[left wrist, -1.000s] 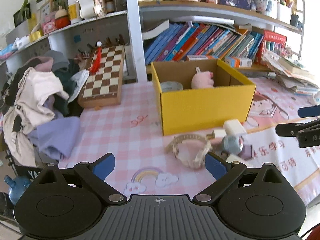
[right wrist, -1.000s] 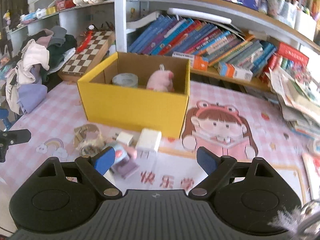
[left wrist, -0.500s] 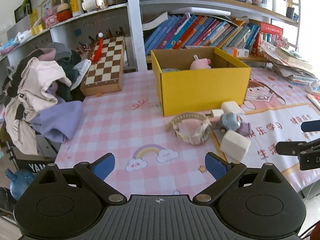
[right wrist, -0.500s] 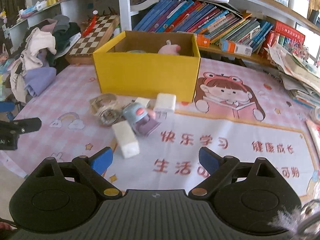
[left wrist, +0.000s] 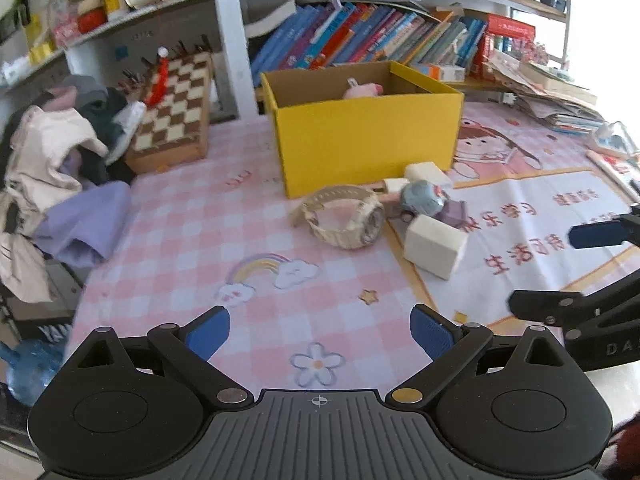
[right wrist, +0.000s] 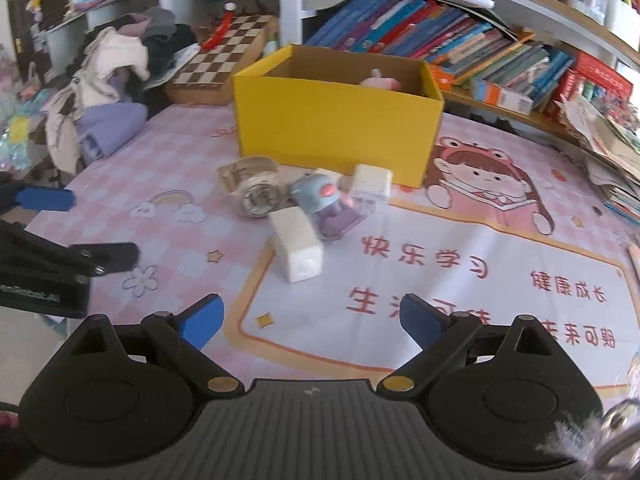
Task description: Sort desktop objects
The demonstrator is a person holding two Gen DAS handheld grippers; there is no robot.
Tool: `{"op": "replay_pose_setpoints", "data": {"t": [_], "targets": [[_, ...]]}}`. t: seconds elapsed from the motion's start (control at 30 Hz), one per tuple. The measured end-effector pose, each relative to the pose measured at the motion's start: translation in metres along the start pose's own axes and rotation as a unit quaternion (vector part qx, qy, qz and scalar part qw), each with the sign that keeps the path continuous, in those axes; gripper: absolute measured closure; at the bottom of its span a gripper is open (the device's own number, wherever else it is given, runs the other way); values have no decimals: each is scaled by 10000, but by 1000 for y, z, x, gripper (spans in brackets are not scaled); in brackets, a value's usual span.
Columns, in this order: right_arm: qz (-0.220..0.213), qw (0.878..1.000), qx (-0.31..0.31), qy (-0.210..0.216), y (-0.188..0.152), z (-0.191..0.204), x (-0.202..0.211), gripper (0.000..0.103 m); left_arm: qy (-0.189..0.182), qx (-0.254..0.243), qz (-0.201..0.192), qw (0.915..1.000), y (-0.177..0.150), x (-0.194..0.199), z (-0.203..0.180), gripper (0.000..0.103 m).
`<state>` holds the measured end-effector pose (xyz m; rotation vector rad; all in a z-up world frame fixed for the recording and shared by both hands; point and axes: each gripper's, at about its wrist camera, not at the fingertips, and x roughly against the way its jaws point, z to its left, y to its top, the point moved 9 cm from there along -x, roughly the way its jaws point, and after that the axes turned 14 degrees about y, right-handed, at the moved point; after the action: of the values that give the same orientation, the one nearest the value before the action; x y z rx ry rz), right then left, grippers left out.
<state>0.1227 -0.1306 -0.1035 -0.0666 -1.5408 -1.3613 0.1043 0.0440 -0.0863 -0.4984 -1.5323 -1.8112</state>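
Observation:
A yellow cardboard box (left wrist: pixel 368 148) (right wrist: pixel 336 136) stands on the pink checked tablecloth with a pink plush toy (left wrist: pixel 362 89) (right wrist: pixel 380 79) inside. In front of it lie a beige wristwatch (left wrist: pixel 344 216) (right wrist: pixel 256 192), a blue-grey toy (left wrist: pixel 422 198) (right wrist: pixel 320 196), a white block (left wrist: pixel 426 172) (right wrist: pixel 372 182) and a second white block (left wrist: pixel 434 246) (right wrist: pixel 298 250) nearest to me. My left gripper (left wrist: pixel 320 332) (right wrist: pixel 80 226) is open and holds nothing, well short of the watch. My right gripper (right wrist: pixel 310 320) (left wrist: pixel 564 270) is open and holds nothing, short of the near block.
A chessboard (left wrist: pixel 172 120) leans at the back left beside a heap of clothes (left wrist: pixel 52 160). Rows of books (left wrist: pixel 360 40) fill the shelf behind the box. Stacked papers (left wrist: pixel 552 96) lie at the right. A printed poster (right wrist: pixel 460 264) covers the right half of the table.
Both grippers have drawn back from the yellow box and sunk a little, so the objects now lie farther ahead of the fingers. The near white block has come into plain view.

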Motion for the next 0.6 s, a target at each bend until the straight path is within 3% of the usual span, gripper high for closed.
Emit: {"op": "replay_pose_setpoints", "data": {"t": [0.27,0.6], "targets": [[70,9999,-123,60,-2,-1,-2,8,-228,21,154,9996,-4,-4,-9,5],[39,9999,-143,46,1,-7,-2,10,-168,-65,31,9998,3,-5,-14,5]]}}
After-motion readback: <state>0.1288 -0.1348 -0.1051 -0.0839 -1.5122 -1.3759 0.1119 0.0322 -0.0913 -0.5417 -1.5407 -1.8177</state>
